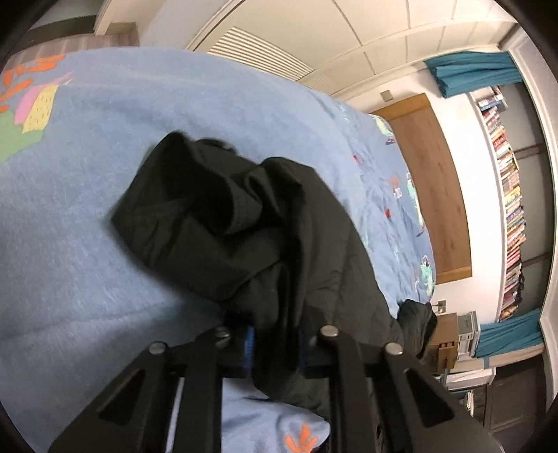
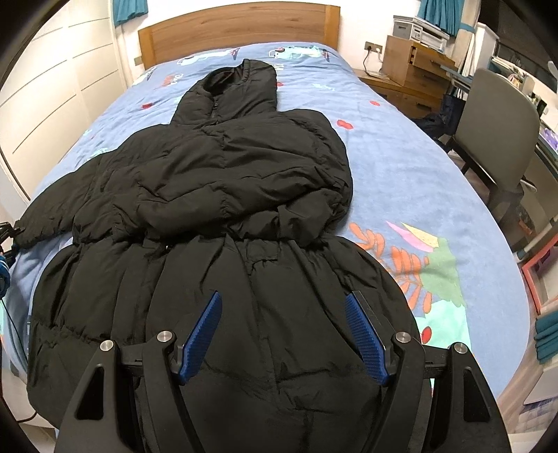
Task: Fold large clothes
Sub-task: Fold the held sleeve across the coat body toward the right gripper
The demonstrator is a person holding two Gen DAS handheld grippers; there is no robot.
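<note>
Lying spread over a blue bedspread [image 2: 401, 167] on a wooden-framed bed, hood toward the headboard [image 2: 240, 28], a black puffer coat [image 2: 226, 195] with its right sleeve [image 2: 244, 195] folded across the chest and its left sleeve [image 2: 52, 216] stretched out to the bed's edge. Hovering above the hem, the right gripper [image 2: 283, 334], jaws spread wide, blue ribbed pads [image 2: 364, 339] bare and holding nothing, black quilted fabric showing between them. Clamped on that outstretched sleeve in the left wrist view, the left gripper [image 1: 275, 343], jaws drawn close on a bunched fold of the black puffer coat [image 1: 251, 223], only slivers of blue pad showing on either side of the cloth. Draped from the pinch up over the bedspread [image 1: 87, 191] in a crumpled heap, the rest of that sleeve. Printed on the cover, orange leaves and pastel blocks [image 2: 418, 258] near the coat's skirt. Standing beyond the bed's far corner, a wooden nightstand [image 2: 408, 73] with a printer [image 2: 418, 31] on top; filling a tall bookshelf [image 1: 512, 195] in the left wrist view, rows of books packed upright, teal curtains [image 1: 474, 71] at both ends. Set beside the bed, a grey chair [image 2: 495, 118].
</note>
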